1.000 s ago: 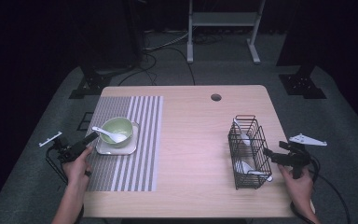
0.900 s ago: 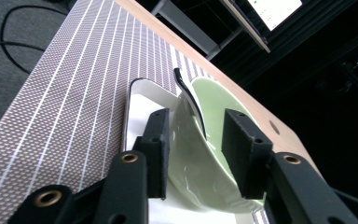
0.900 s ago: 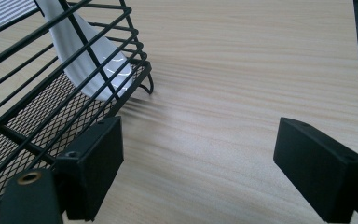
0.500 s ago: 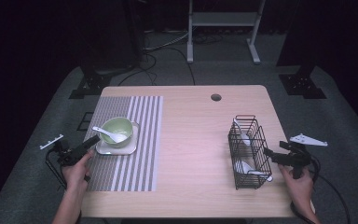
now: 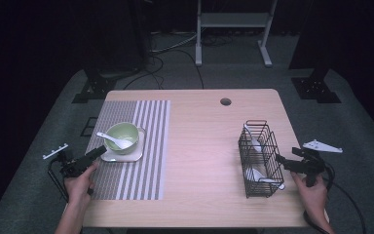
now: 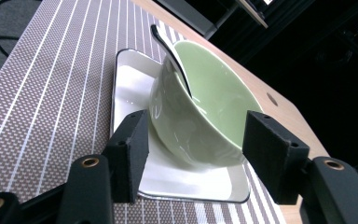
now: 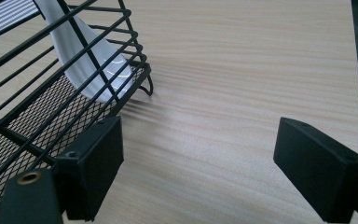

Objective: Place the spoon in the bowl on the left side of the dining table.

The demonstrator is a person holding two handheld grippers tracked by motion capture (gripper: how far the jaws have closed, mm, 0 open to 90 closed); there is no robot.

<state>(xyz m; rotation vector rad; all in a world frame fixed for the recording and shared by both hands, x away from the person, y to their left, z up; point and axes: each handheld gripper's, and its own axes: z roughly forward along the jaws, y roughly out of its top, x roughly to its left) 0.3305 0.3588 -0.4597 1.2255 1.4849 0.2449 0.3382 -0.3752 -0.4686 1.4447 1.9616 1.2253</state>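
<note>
- The left gripper [image 6: 193,156] stands with its jaws apart, having just been opening; the pale green bowl [image 6: 205,107] sits between the foam pads, which do not press on it.
- Beneath the bowl lies a white square plate [image 6: 135,84], glossy with a thin dark rim, whose near edge reaches just under the jaws.
- Beyond the jaws, a white spoon [image 6: 170,51] leans inside the bowl, its handle rising over the far rim.
- A woven placemat [image 6: 51,93], grey-brown with thin white stripes, spreads under the plate and away to the jaws' left, bare and flat.
- The right gripper [image 7: 198,163] holds its jaws wide apart with nothing between them, over pale wood-grain table [image 7: 242,84].
- Just ahead of its left jaw stands a black wire basket [image 7: 42,116] with a fine mesh floor; a white ceramic spoon [image 7: 88,65] leans inside against the bars.
- Ahead and right of those jaws the tabletop runs open to its edge.
- From the high view, the left gripper [image 5: 96,154] sits at the plate's near left corner, the right gripper [image 5: 281,161] just beside the basket [image 5: 260,158], the two well apart.
</note>
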